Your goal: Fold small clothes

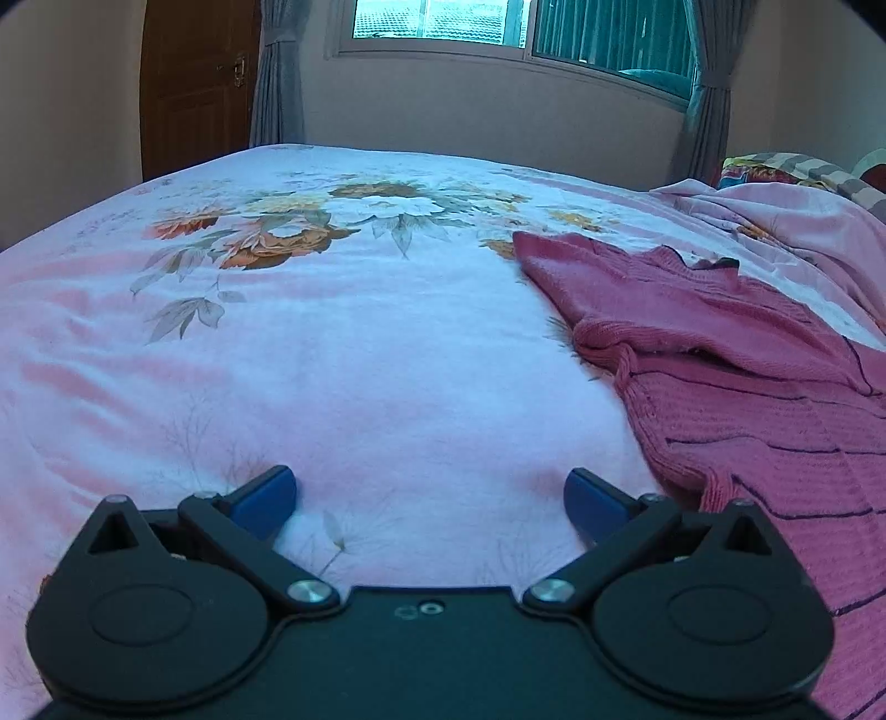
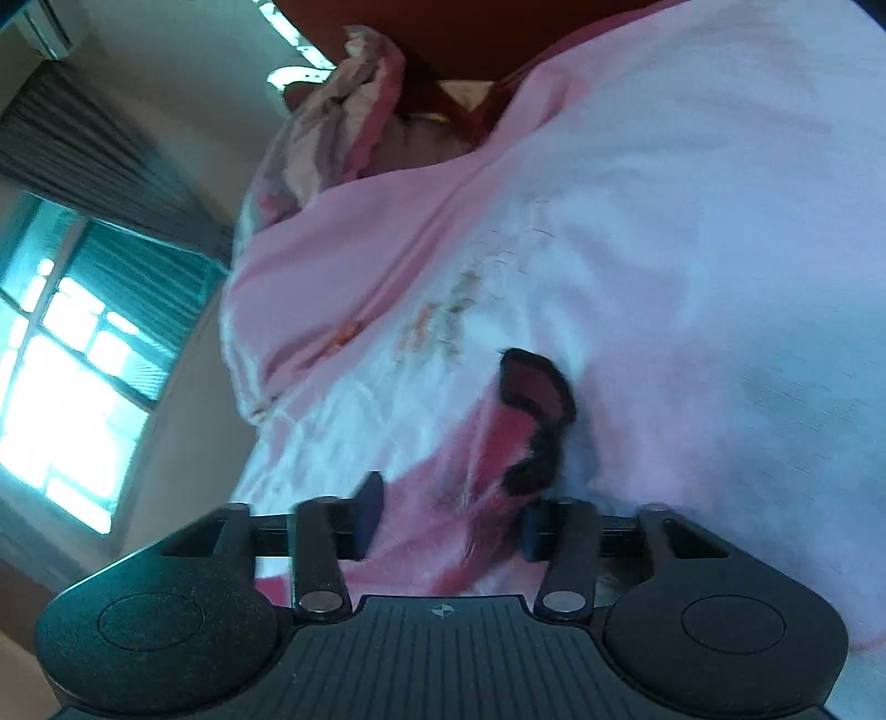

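Left hand-held gripper (image 1: 431, 501): jaws wide, empty, low over the bed (image 1: 343, 354). Pink sweater (image 1: 736, 354): on the bed, just right of it, long axis running away toward the window (image 1: 520, 27). Right hand-held gripper (image 2: 451, 518): jaws partly apart around sweater fabric; grip unclear. It looks nearer.

Bed (image 1: 343, 354) with a pink floral sheet, clothes lying on its right side

The sheet is pale pink with a large printed bouquet (image 1: 332, 221) of orange, white and yellow flowers toward the far edge. A rose-pink knit sweater (image 1: 747, 387) with thin dark stripes lies spread directly on the sheet along the right side, one sleeve reaching toward the far edge. Beyond it, near the far right corner, a crumpled light pink cloth (image 1: 786, 221) lies on the bed, touching the sweater's far side, with patterned bedding (image 1: 775, 169) behind it.
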`<move>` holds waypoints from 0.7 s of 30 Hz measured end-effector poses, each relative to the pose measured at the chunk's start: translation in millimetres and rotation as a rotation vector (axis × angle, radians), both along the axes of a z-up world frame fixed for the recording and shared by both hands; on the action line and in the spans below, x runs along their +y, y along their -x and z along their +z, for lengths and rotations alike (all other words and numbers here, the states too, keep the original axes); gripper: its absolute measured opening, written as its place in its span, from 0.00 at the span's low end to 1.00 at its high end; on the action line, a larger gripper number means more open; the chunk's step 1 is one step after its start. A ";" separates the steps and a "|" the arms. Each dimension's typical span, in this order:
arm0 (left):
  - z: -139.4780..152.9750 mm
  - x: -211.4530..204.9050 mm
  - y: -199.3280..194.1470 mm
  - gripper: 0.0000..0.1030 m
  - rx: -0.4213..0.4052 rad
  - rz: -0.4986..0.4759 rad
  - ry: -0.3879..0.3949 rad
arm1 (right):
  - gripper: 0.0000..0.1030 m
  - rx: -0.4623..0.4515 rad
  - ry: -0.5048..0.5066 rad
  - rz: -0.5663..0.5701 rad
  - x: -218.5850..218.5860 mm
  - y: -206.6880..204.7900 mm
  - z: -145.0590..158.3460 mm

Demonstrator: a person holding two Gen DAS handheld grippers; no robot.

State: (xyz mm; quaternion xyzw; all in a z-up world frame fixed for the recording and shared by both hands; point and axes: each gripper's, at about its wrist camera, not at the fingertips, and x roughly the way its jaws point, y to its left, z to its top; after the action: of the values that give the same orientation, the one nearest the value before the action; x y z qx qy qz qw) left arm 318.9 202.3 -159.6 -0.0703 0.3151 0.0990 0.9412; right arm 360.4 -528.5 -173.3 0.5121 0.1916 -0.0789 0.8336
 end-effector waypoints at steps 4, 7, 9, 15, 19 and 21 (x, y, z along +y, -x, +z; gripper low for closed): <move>0.3 -0.2 0.3 0.99 -0.002 -0.002 0.004 | 0.36 0.038 0.025 0.009 8.5 8.1 -5.8; 3.8 0.9 -3.7 0.99 0.021 0.009 0.006 | 0.36 0.053 0.068 0.013 13.9 6.7 -4.4; 11.8 -2.3 -9.6 0.99 0.032 0.017 -0.063 | 0.34 0.074 0.114 0.029 19.3 1.9 0.8; 21.7 34.1 -17.4 0.99 0.049 0.052 -0.119 | 0.05 0.107 0.324 0.060 53.1 -27.3 37.7; 13.5 63.8 -10.6 0.99 0.083 0.057 -0.092 | 0.05 0.026 0.449 0.132 114.4 -61.2 79.4; 7.9 77.0 -1.6 0.99 0.063 0.057 -0.020 | 0.05 -0.042 0.513 0.202 163.8 -79.9 101.1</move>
State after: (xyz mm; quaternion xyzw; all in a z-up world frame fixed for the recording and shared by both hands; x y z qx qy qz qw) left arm 320.5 279.3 -151.7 -0.0669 0.3413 0.1310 0.9284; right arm 440.3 -364.7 -72.2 0.2640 0.1982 -0.0309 0.9434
